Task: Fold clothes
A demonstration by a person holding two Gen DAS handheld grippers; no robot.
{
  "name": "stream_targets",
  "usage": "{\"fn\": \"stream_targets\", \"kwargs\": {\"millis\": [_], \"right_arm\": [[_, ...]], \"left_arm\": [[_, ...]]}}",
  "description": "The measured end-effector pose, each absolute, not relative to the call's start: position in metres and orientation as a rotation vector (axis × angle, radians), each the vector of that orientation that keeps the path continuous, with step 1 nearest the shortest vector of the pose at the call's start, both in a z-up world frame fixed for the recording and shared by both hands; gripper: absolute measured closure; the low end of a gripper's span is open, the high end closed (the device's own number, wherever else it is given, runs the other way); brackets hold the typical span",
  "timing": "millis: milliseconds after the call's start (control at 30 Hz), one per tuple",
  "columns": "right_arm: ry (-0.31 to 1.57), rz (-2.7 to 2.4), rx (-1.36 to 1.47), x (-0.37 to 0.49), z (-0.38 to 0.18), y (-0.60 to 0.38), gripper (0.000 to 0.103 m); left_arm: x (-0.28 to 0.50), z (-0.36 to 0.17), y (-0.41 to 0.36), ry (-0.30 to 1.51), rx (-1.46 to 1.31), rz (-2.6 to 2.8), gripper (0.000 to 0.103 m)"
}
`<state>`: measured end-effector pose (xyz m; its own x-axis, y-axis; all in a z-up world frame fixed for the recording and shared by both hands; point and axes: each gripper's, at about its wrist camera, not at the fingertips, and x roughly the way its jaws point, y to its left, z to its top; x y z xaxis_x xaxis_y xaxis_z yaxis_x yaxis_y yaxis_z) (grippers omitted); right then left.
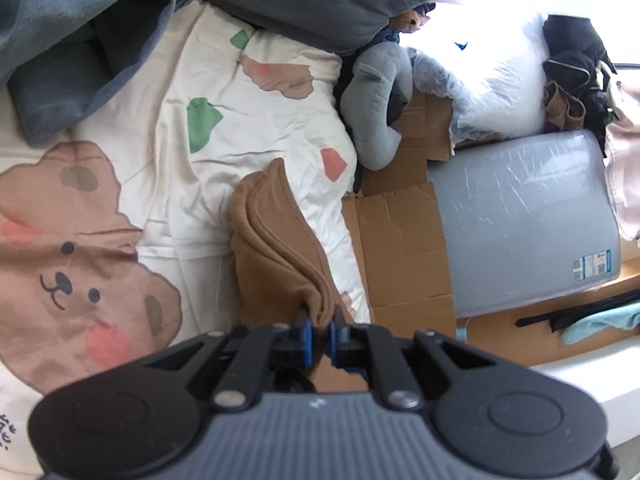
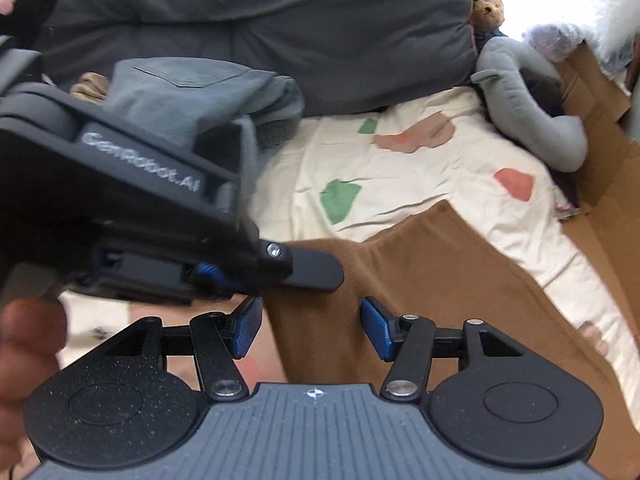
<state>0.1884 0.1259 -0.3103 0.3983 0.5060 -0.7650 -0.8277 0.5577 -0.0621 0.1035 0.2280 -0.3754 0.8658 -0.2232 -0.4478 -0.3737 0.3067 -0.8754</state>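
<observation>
A bedroom in a home. A bed fills most of both views, its cream sheet [image 1: 248, 128] printed with cartoon bears, a grey duvet [image 2: 280, 20] heaped at the far side. Plush toys [image 2: 528, 92] lie at the edge (one grey), beside flattened cardboard [image 1: 400, 240] and piled clothes [image 1: 576, 52].

The brown garment [image 1: 280, 248] is looking like soft matt knit cloth. The bedsheet [image 1: 248, 128] is showing smooth printed cotton. The cardboard [image 1: 400, 236] is looking dull and creased.

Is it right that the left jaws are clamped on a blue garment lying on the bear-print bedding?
Not blue. The left gripper is clamped on a brown garment, seen in the left wrist view. It does lie on the bear-print bedding.
</observation>
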Motion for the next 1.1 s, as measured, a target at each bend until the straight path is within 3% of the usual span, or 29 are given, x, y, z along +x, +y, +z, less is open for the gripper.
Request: {"fn": "stream_targets", "kwargs": {"millis": [200, 300, 333, 367, 467, 600, 667, 733, 933, 1100], "right_arm": [[0.704, 0.852, -0.58, 0.174, -0.316, 0.142, 0.043], [0.691, 0.841, -0.608, 0.172, -0.318, 0.145, 0.055], [0.692, 0.838, -0.613, 0.172, -0.319, 0.145, 0.062], [0.692, 0.832, -0.617, 0.174, -0.32, 0.145, 0.077], [0.689, 0.82, -0.616, 0.18, -0.321, 0.143, 0.097], [0.688, 0.826, -0.601, 0.185, -0.319, 0.137, 0.097], [0.691, 0.83, -0.596, 0.186, -0.32, 0.136, 0.098], [0.691, 0.834, -0.592, 0.186, -0.319, 0.134, 0.098], [0.693, 0.84, -0.576, 0.184, -0.318, 0.132, 0.098], [0.698, 0.835, -0.565, 0.187, -0.316, 0.131, 0.098]], "left_arm": [[0.104, -0.375, 0.229, 0.542, -1.3, 0.092, 0.095], [0.103, -0.376, 0.229, 0.537, -1.317, 0.078, 0.095], [0.102, -0.375, 0.229, 0.536, -1.322, 0.072, 0.094], [0.102, -0.375, 0.229, 0.534, -1.328, 0.065, 0.093], [0.094, -0.374, 0.233, 0.504, -1.37, 0.026, 0.093], [0.084, -0.367, 0.243, 0.453, -1.386, 0.014, 0.092], [0.082, -0.362, 0.249, 0.456, -1.349, 0.044, 0.077], [0.085, -0.362, 0.255, 0.478, -1.314, 0.085, 0.045], [0.112, -0.4, 0.274, 0.544, -1.349, 0.068, 0.032], [0.135, -0.429, 0.284, 0.567, -1.391, 0.059, 0.027]]}}
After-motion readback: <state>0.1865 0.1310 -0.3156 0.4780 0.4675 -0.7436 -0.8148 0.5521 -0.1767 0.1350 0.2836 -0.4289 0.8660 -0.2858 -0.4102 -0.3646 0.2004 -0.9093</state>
